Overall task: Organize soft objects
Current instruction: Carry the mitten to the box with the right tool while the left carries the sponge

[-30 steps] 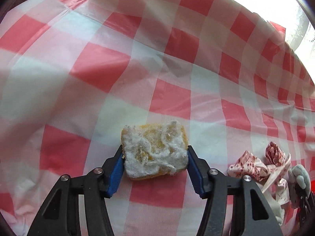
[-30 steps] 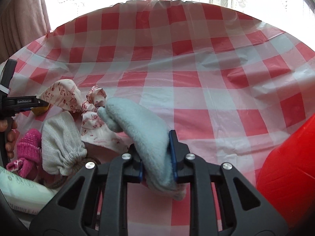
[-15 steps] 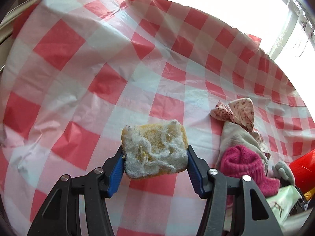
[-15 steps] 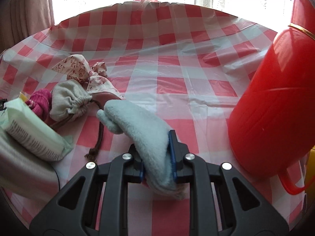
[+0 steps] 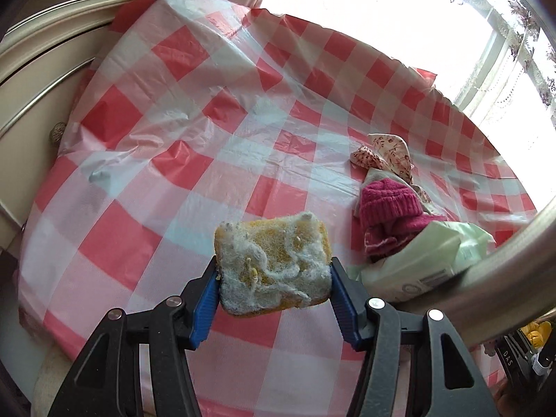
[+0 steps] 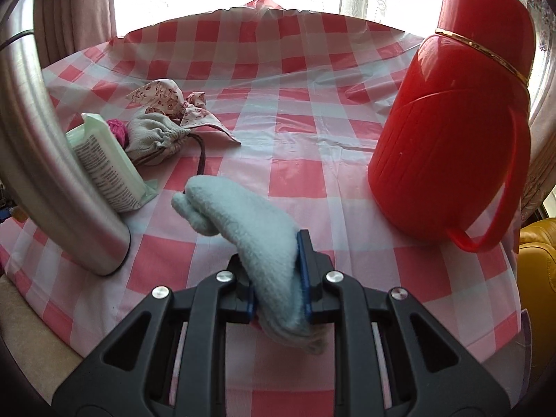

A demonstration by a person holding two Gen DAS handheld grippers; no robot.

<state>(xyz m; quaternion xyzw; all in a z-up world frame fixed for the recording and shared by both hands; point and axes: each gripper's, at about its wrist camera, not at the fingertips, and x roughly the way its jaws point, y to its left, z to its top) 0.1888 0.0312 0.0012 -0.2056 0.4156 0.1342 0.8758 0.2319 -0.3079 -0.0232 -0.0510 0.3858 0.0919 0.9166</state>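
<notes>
Checked tablecloth [image 5: 146,187] below; sponge [image 5: 272,271] clamped between left jaws, sock [image 6: 250,232] between right.

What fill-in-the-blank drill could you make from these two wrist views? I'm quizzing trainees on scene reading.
1. The left gripper is shut on a yellow ____.
2. The right gripper pinches a pale blue ____.
3. The tall red flask stands ____ on the checked tablecloth.
4. The knitted hat in the pile is ____ in colour.

Missing words: sponge; sock; upright; pink
</notes>
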